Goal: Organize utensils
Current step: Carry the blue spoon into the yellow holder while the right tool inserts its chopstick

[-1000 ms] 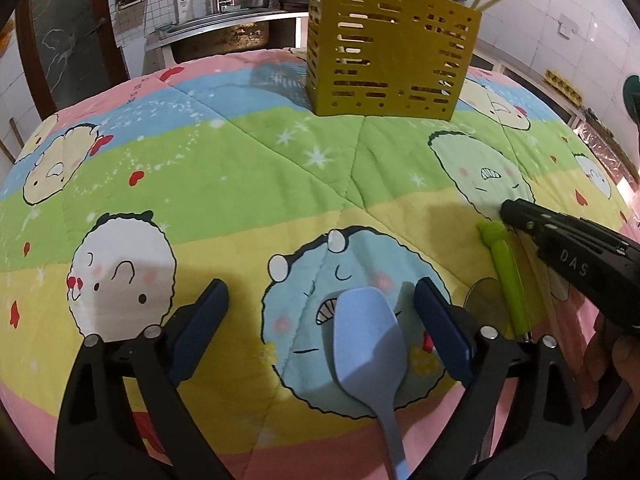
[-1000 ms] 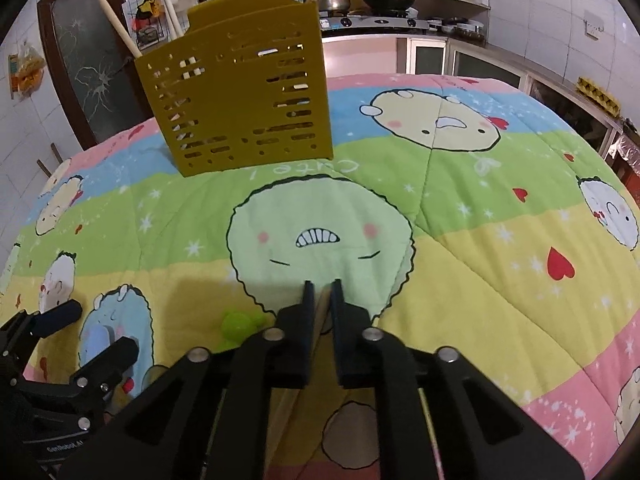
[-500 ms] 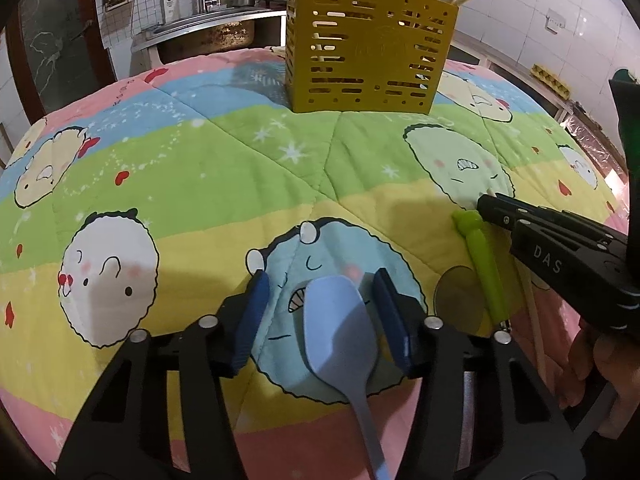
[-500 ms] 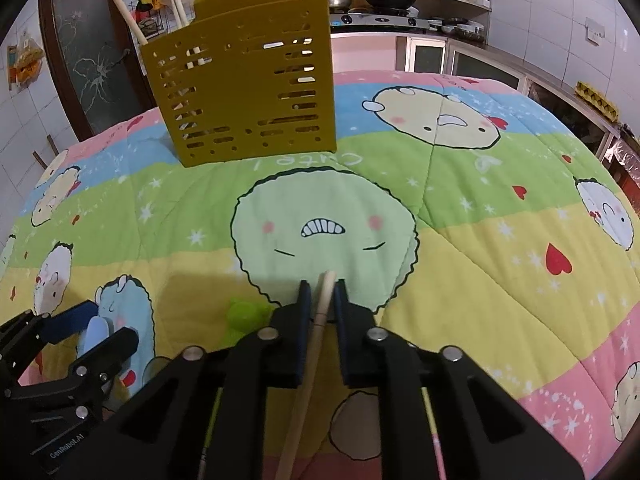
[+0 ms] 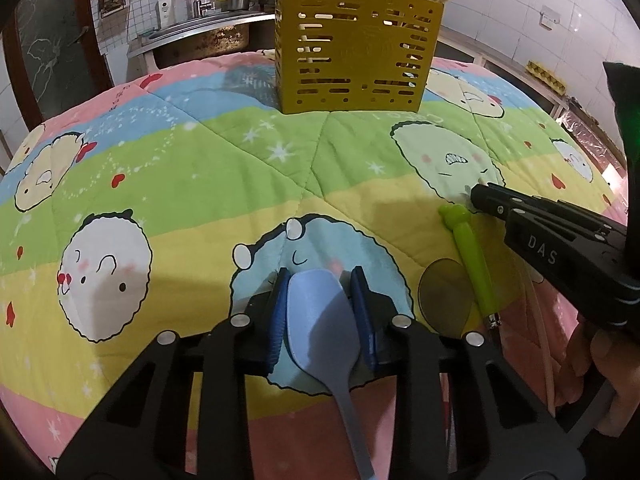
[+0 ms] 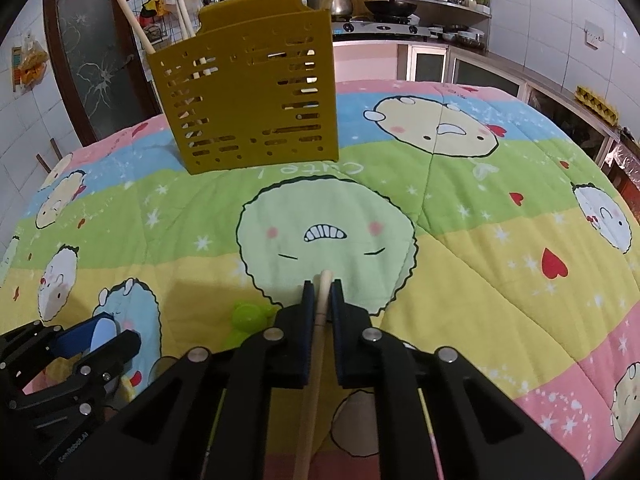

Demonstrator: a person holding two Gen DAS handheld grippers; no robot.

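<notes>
Spread over the whole work surface is a quilted cartoon blanket [image 6: 460,208] in pink, yellow, green and blue bands, printed with round sleepy faces and red hearts.

Nearest in the left wrist view, the left gripper [image 5: 320,280] has its blue-padded fingers [image 5: 280,312] pressed against both edges of a pale blue plastic spoon [image 5: 316,320], bowl pointing away and handle running back under the gripper. The spoon lies over a blue cartoon face on the blanket's near edge.

To the right of it lies a bright green plastic utensil with a frog-shaped end [image 5: 472,256], its handle angled toward the near right, beside a translucent round disc [image 5: 444,292].

Just beyond the frog end, the right gripper [image 6: 321,286] is clamped on a pale wooden chopstick [image 6: 316,344]; the stick's tip pokes slightly past the fingertips over a green cartoon face, and its length runs back beneath the gripper body. A second thin stick [image 6: 428,432] lies near the blanket's near edge, under the right side of that gripper.

Farther off, at the centre of the blanket's far side, stands a mustard-yellow slotted plastic utensil holder [image 6: 248,104], upright, with several wooden chopsticks [image 6: 132,16] leaning out of its top.

Behind the table are a kitchen counter, stove with pots [image 6: 384,8] and white tiled walls.
</notes>
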